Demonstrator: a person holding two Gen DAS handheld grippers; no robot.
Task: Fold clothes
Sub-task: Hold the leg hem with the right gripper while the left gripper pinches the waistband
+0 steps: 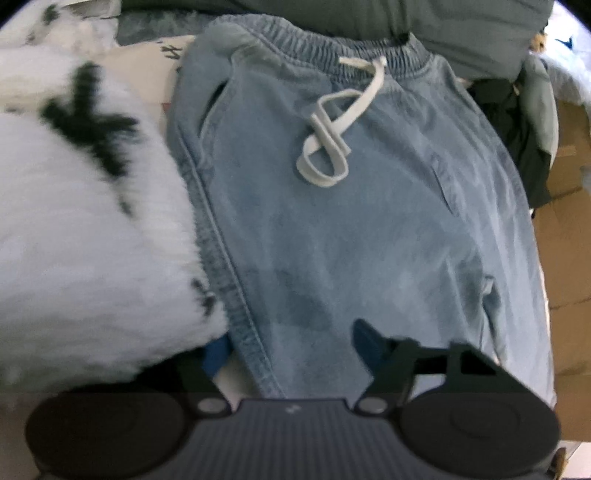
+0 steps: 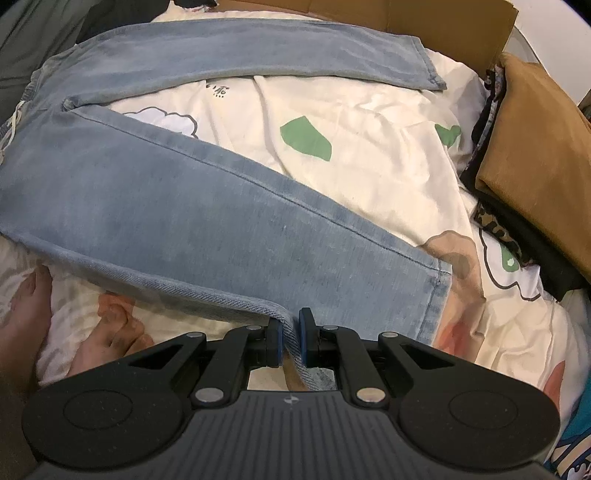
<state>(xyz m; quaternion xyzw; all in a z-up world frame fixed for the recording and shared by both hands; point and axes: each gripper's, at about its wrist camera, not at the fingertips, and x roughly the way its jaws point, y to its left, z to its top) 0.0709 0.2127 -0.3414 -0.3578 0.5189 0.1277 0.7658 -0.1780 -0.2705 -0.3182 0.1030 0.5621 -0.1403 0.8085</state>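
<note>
Light blue jeans (image 1: 332,221) lie flat with the elastic waistband and white drawstring (image 1: 332,140) at the far end. My left gripper (image 1: 290,347) hovers low over the jeans' left side seam. Its blue pads (image 1: 365,339) stand wide apart, with the seam edge between them and no visible pressing. In the right wrist view the two legs of the jeans (image 2: 184,206) spread apart over a cream printed sheet (image 2: 369,147). My right gripper (image 2: 290,343) is shut on the near leg's outer edge, close to the hem, and the cloth there is lifted.
A fluffy white throw with black marks (image 1: 81,240) crowds the left gripper's left side. Grey-green fabric (image 1: 443,22) lies beyond the waistband. A stack of folded clothes (image 2: 532,155) and a cardboard box (image 2: 424,18) sit to the right. A person's bare feet (image 2: 114,332) rest at lower left.
</note>
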